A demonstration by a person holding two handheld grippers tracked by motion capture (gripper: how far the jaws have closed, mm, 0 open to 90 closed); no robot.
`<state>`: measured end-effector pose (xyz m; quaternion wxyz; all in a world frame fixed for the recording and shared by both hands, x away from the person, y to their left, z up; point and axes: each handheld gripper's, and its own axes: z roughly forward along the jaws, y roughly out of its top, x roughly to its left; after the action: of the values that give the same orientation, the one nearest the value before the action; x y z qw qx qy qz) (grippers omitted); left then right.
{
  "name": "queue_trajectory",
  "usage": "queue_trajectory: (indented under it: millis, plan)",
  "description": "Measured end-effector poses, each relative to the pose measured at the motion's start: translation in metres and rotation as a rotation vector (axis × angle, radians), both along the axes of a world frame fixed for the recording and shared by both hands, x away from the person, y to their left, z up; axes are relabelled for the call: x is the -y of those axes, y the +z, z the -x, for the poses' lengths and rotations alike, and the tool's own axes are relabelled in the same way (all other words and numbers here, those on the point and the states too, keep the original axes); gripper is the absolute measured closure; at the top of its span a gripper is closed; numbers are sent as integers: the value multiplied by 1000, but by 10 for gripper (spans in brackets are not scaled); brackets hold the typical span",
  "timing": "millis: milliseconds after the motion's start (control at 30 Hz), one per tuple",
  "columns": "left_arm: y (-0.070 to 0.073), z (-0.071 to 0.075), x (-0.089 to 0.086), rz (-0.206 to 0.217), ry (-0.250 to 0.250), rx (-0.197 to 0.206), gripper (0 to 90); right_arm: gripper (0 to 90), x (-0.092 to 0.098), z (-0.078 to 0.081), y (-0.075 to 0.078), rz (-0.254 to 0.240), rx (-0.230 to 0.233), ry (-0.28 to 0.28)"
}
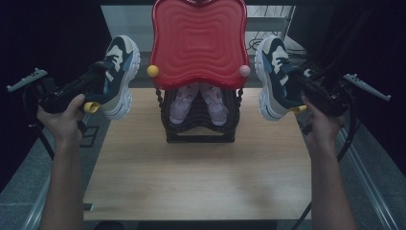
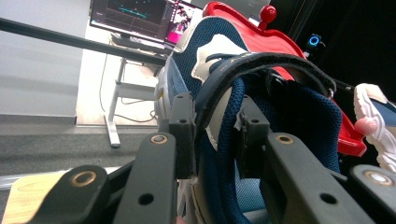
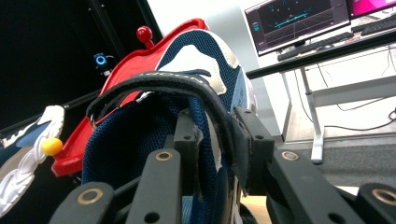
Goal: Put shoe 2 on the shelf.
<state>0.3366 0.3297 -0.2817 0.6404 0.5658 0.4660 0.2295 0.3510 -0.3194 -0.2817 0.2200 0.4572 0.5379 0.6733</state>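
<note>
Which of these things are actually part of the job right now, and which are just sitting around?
In the job:
left tool, clamped on the left sneaker
right tool, clamped on the right sneaker
red shoe rack

Just sitting around:
pink shoes on the lower shelf
monitors on the desk behind

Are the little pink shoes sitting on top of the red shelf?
No, the pink shoes sit on the lower black shelf, underneath the red shelf.

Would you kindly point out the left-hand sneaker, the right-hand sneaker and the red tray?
left-hand sneaker [image 1: 122,76]: high view, side of the upper.
right-hand sneaker [image 1: 272,79]: high view, side of the upper.
red tray [image 1: 198,43]: high view, ribbed middle.
</note>
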Motion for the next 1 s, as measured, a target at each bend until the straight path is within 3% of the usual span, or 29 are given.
queue_trajectory:
  millis: [600,1000]
  plan:
    - [25,-11,13,10,-9,27,728,727,-7,-5,29,10,21,-4]
    - [48,-23,24,18,-16,43,727,727,-25,-14,49,33,28,8]
